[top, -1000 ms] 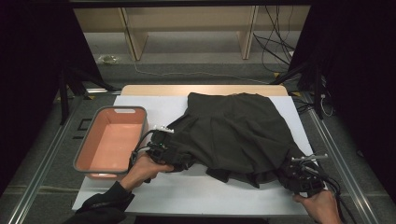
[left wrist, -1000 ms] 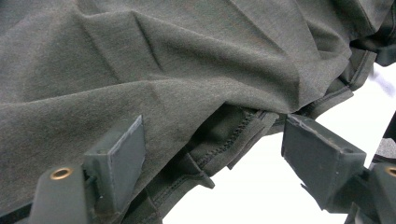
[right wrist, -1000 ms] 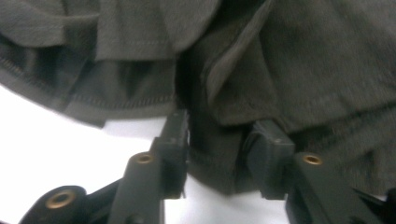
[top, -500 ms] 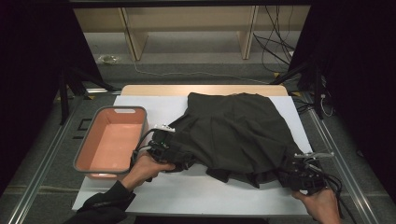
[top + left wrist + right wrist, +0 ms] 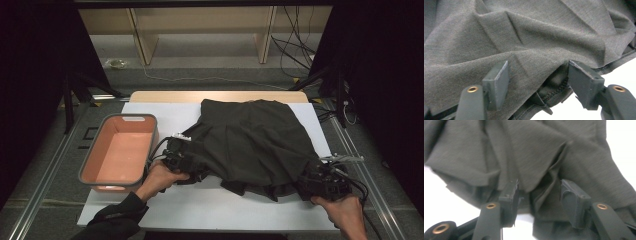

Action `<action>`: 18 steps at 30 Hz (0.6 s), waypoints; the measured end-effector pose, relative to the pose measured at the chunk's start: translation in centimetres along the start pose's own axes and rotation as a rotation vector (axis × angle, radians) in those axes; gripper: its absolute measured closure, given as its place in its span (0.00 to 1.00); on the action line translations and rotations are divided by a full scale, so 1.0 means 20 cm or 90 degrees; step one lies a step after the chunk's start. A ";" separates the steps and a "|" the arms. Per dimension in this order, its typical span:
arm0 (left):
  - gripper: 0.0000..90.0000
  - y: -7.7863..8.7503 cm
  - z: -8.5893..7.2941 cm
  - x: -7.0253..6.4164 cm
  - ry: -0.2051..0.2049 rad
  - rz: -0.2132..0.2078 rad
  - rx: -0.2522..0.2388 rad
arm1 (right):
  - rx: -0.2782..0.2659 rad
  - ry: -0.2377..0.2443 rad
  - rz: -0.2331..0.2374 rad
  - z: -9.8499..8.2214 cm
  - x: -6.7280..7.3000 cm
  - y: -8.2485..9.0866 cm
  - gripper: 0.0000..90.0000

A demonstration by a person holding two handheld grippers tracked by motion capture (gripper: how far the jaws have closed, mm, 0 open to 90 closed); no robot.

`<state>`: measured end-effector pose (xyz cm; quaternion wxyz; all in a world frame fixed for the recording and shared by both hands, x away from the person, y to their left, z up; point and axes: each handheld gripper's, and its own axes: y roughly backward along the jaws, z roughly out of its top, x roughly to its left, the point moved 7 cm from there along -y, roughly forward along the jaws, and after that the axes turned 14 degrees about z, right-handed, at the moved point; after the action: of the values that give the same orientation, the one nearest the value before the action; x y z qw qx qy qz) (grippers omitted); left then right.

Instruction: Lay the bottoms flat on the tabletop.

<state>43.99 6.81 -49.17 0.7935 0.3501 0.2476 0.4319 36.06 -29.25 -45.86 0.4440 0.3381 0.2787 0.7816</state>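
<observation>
A dark grey garment [image 5: 250,140] lies spread and rumpled on the white table cover [image 5: 200,210]. My left gripper [image 5: 184,152] is at the garment's left edge. Its jaws have just been closing and still stand apart around a hemmed fold [image 5: 549,92], with neither pad pressing the cloth. My right gripper [image 5: 311,181] is at the garment's near right corner. Its jaws have just been opening, and bunched folds [image 5: 541,195] hang loosely in the gap. In the gripper views my left gripper [image 5: 534,82] and right gripper [image 5: 539,197] both look onto the grey fabric.
An orange bin [image 5: 117,157] with a grey rim stands at the table's left side, close to my left hand. Bare white cover runs along the near edge. Rails flank the table, and cables [image 5: 300,55] lie on the floor behind.
My right hand has lifted a little at the garment's corner. The left hand has stayed put at the left edge, and the garment's lie is much the same.
</observation>
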 end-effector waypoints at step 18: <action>0.97 0.06 0.06 0.00 -0.032 -0.021 -0.026 | 0.010 -0.005 -0.025 0.10 -0.13 -0.06 0.98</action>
<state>44.27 6.93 -47.49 0.8133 0.3405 0.2246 0.4150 39.23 -30.66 -46.28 0.4579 0.3388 0.2899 0.7691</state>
